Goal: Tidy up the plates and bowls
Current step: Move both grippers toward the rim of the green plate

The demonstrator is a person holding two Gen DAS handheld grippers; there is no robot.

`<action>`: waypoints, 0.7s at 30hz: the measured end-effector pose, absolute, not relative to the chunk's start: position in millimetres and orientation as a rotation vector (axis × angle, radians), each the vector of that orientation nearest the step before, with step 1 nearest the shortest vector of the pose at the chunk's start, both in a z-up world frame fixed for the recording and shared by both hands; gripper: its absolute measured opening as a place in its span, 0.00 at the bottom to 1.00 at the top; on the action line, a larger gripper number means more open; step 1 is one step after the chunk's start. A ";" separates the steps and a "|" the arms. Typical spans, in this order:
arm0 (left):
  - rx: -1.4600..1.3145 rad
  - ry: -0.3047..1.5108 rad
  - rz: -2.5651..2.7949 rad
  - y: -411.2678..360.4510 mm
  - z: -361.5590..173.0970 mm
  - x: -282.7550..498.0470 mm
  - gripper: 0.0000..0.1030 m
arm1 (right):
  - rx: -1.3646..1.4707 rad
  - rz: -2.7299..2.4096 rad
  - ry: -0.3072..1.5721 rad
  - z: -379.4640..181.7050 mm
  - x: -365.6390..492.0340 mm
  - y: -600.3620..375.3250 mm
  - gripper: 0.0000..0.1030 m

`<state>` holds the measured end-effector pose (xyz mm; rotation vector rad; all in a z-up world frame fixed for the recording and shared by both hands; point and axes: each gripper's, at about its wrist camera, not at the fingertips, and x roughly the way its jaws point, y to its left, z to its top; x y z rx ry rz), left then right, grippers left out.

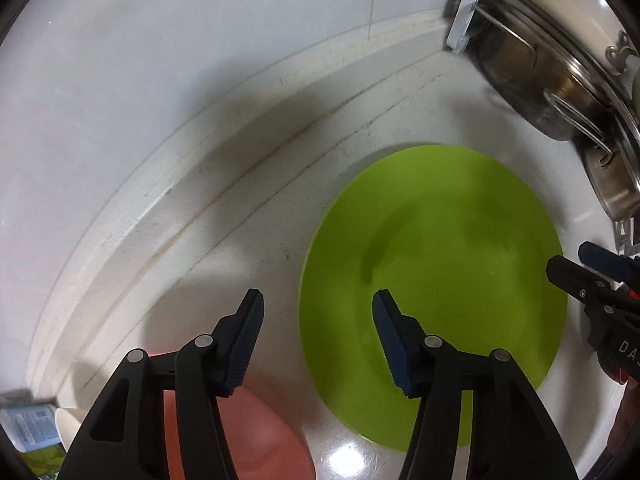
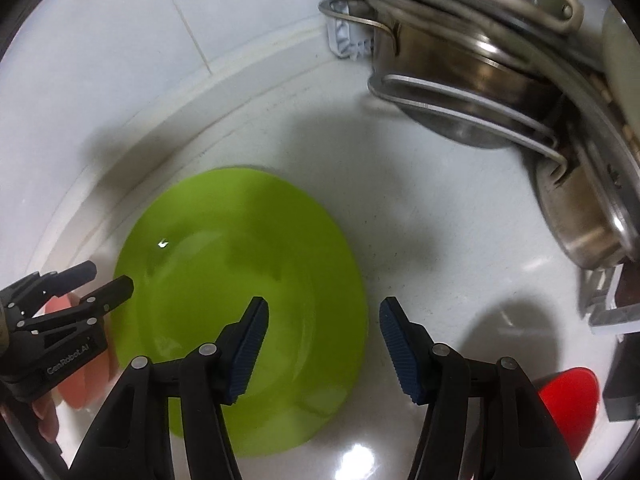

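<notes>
Green plate (image 1: 436,292) flat on white counter (image 1: 248,216), near wall. Left gripper (image 1: 318,316) above plate's left edge, jaws wide apart, empty. Right gripper (image 2: 324,320) over plate's right edge, jaws wide apart, empty. Pink bowl (image 1: 260,432) beside plate. Steel pots (image 2: 480,92) in rack, upper right.

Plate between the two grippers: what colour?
Plain lime green plate, no pattern; clearest in the right wrist view.

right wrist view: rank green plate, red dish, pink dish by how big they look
1. green plate, clearly largest
2-3. red dish and pink dish: both partly hidden by grippers or the frame edge, so unranked
</notes>
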<state>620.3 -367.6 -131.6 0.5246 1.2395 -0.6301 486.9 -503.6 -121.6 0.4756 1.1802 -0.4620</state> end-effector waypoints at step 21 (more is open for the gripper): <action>0.531 1.290 -0.668 -373.2 -149.9 624.9 0.40 | 0.524 -0.436 1.246 -148.3 480.1 -505.4 0.40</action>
